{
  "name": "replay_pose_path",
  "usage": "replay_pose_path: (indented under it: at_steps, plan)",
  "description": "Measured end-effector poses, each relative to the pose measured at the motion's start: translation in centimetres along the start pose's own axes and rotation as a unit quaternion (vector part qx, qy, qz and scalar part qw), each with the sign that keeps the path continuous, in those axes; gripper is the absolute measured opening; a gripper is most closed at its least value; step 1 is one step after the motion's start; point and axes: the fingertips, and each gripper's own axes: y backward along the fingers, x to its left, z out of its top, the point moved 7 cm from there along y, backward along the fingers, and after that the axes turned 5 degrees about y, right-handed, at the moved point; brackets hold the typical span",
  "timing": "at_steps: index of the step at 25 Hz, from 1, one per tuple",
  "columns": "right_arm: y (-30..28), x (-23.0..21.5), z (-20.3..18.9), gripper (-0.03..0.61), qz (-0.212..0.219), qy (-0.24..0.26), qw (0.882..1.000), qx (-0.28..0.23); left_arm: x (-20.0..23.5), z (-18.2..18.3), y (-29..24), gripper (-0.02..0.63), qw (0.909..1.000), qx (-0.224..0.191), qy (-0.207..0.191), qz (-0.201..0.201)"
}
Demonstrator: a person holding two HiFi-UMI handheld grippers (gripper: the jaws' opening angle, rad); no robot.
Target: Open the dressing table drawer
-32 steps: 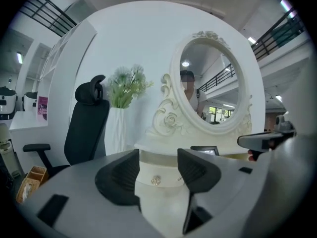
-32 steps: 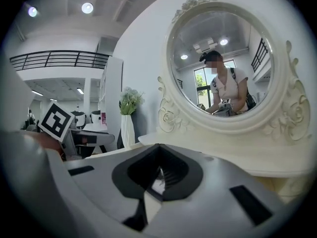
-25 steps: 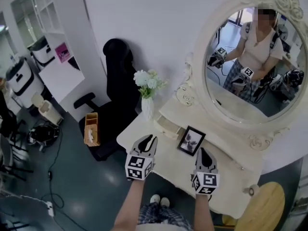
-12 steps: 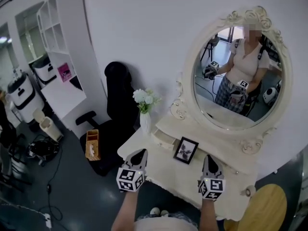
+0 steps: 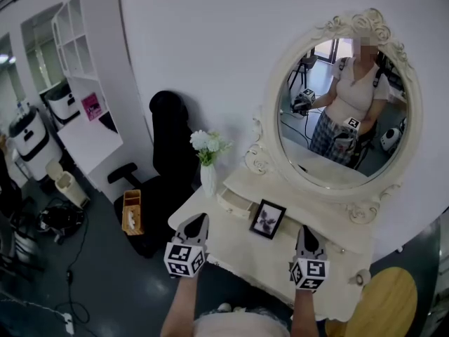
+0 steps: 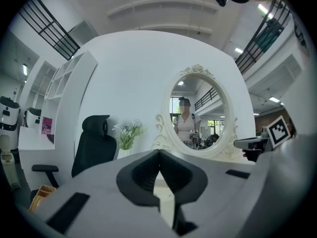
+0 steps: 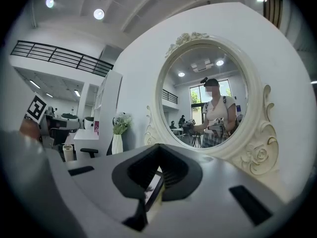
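The cream dressing table (image 5: 245,255) stands against the wall under an oval mirror (image 5: 337,104). A small drawer (image 5: 233,203) sits in its raised shelf, just left of a black picture frame (image 5: 267,219); how far it stands out I cannot tell. My left gripper (image 5: 198,220) hovers shut and empty over the table's front left edge, short of the drawer. My right gripper (image 5: 306,232) hangs shut and empty over the front edge, right of the frame. In the left gripper view the jaws (image 6: 159,155) meet before the mirror (image 6: 198,115). In the right gripper view the jaws (image 7: 158,148) meet too.
A white vase of flowers (image 5: 208,161) stands at the table's back left corner. A black office chair (image 5: 165,160) and a wooden box (image 5: 132,210) are left of the table. A round wooden stool (image 5: 382,304) is at the right. White shelving (image 5: 77,83) lines the left wall.
Both grippers have drawn back from the tabletop toward its front edge. The left jaws, slightly apart a second ago, are now together. The head view has tilted up, showing more of the mirror.
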Motion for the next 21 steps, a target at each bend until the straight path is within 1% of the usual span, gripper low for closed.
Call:
replay_pose_path:
  at_steps: [6,21]
  plan:
    - [0.24,-0.21,-0.18,0.014,-0.003,-0.003,1.0,0.004,0.46,0.13,0.03,0.026,1.0,0.0,0.008,0.002]
    - [0.75,0.12,-0.31,0.014,0.004,-0.005,1.0,0.005,-0.12,-0.17,0.64,0.026,0.9999,0.008,0.007,0.0]
